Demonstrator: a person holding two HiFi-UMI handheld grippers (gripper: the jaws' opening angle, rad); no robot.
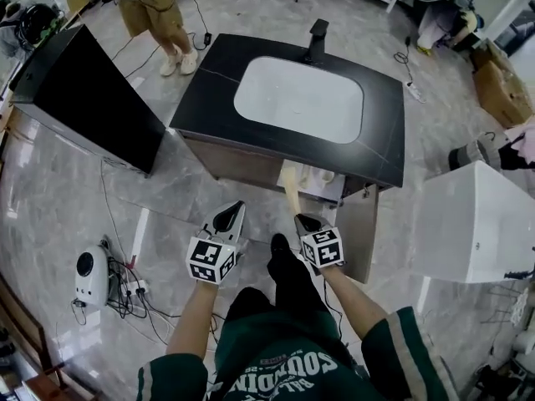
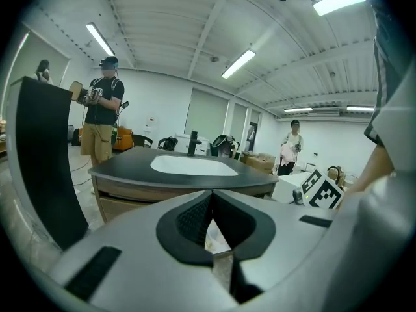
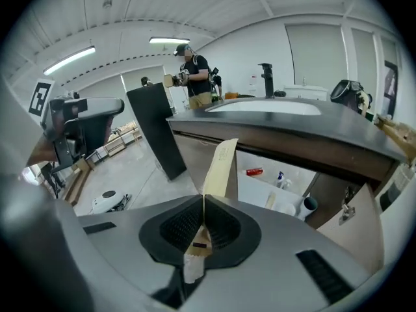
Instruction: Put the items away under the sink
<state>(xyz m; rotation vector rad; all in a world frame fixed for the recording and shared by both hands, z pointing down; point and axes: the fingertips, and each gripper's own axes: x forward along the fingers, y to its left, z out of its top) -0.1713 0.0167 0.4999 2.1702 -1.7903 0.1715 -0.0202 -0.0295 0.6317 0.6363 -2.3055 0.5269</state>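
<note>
My right gripper (image 3: 203, 203) is shut on a thin beige packet (image 3: 220, 169) that sticks up past its fingertips. In the head view that packet (image 1: 292, 192) points toward the open cabinet (image 1: 322, 186) under the black counter (image 1: 384, 132), just short of its opening, with the right gripper (image 1: 303, 221) behind it. Inside the cabinet lie a red item (image 3: 254, 171), a small bottle (image 3: 279, 177) and a dark cup (image 3: 308, 205). The left gripper (image 1: 232, 213) hangs beside the right one, facing the vanity front. Its jaws meet with nothing between them (image 2: 212, 197).
The cabinet door (image 1: 359, 232) stands open at the right of the opening. A white basin (image 1: 299, 98) and black faucet (image 1: 317, 38) top the vanity. A black panel (image 1: 92, 98) stands left, a white box (image 1: 476, 224) right, a white device with cables (image 1: 90, 276) on the floor. A person (image 1: 155, 11) stands beyond.
</note>
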